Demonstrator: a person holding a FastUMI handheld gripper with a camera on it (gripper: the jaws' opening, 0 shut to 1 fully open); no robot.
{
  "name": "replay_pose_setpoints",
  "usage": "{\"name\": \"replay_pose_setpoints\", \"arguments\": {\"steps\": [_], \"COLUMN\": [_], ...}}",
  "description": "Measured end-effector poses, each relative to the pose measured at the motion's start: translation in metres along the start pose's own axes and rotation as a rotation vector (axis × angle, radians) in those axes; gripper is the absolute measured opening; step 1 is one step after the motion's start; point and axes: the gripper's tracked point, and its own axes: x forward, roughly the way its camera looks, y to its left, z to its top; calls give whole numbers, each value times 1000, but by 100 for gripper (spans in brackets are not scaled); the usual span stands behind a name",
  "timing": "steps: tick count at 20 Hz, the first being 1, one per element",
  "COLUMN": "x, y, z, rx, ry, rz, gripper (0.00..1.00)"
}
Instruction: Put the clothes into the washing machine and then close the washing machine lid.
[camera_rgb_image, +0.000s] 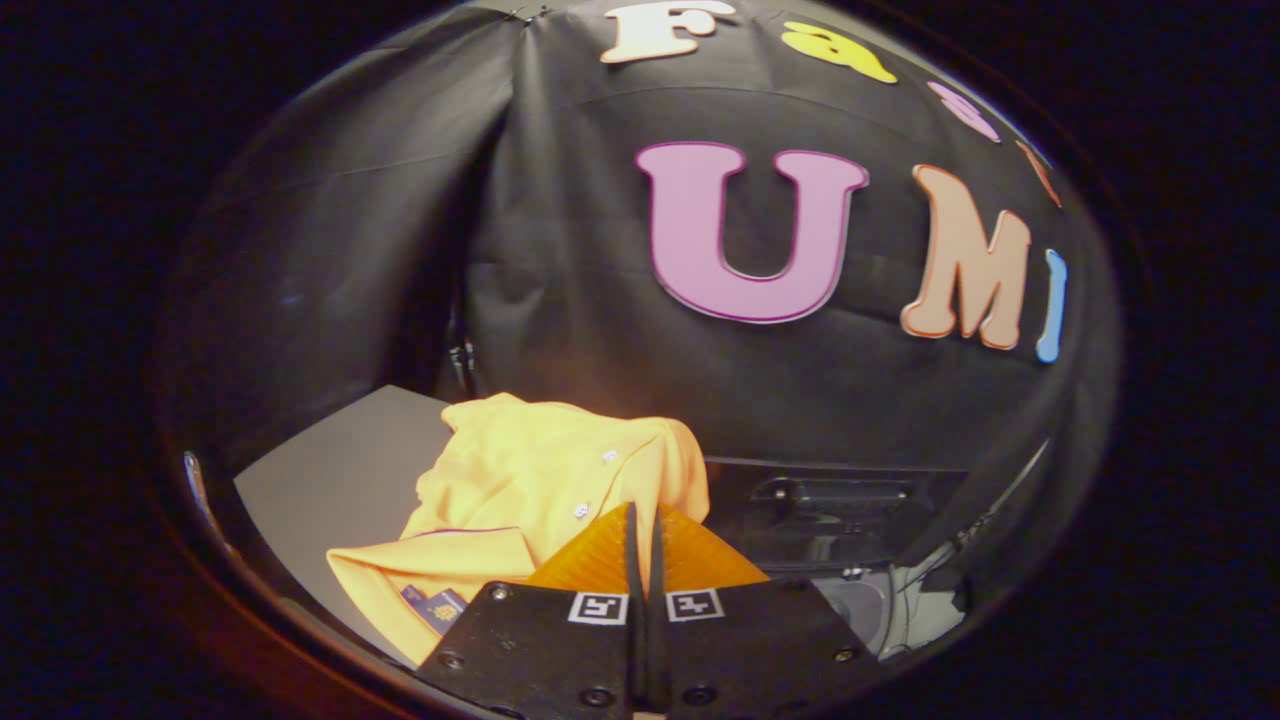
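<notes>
1 garment is in play: a yellow polo shirt lies rumpled on the grey worktop, just ahead of the tongs and a little to their left, collar and buttons facing up. The tongs are pressed together with only a thin slit between the 2 tips, and nothing shows caught between them; whether a fold of cloth is nipped at the very tips I cannot tell. Beyond and to the right, lower than the worktop, sits a dark machine body, probably the washing machine. To do the pickup well, I would spread the tongs first, come down over a raised ridge near the button placket, bite deep enough to take several layers, then lift high so no sleeve drags.
</notes>
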Motion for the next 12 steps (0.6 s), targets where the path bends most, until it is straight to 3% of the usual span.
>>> {"name": "replay_pose_setpoints", "arguments": {"steps": [3, 7, 12], "x": [-1, 5, 21], "y": [-44, -82, -117], "z": [-7, -21, -48], "rx": [49, 160, 189], "ry": [-11, -12, 23], "rz": [-81, -117, -184], "gripper": [0, 0, 0]}}
